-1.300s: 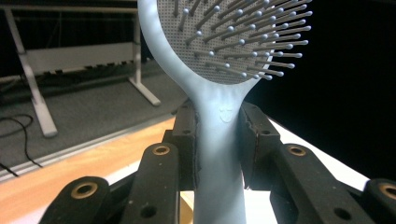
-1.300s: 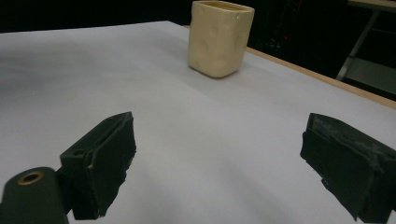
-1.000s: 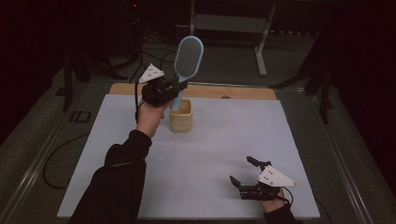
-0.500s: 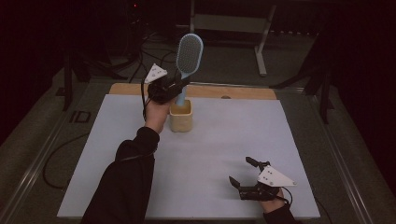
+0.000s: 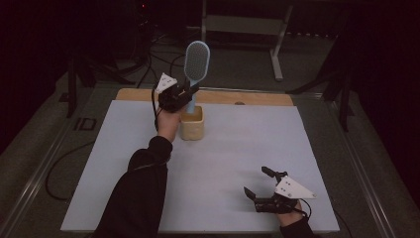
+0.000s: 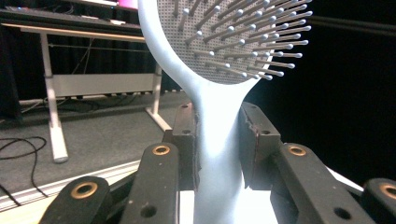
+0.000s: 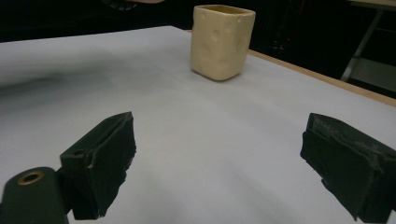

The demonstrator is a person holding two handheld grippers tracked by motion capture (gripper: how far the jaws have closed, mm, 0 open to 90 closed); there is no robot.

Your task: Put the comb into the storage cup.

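Lower than a second ago, the left gripper (image 5: 184,95) clamps the brush (image 5: 196,63) by its handle, long axis upright, tip already inside the cup (image 5: 192,124) directly below. Right gripper (image 5: 261,187) rests near the table's (image 5: 237,148) front edge, jaws spread and empty.

The left gripper (image 5: 184,95), clamped on the neck of the pale blue hairbrush (image 5: 196,63), sits lower than a second ago and has slid toward three o'clock in the high view, so it now hangs right over the cream square cup (image 5: 191,123) instead of off its nine o'clock side. The brush handle's lower end, above the rim before, now dips inside the cup's mouth, and the bristled head stands lower against the dark floor at twelve o'clock. The person's left forearm (image 5: 143,188) reaches further up the table with it.
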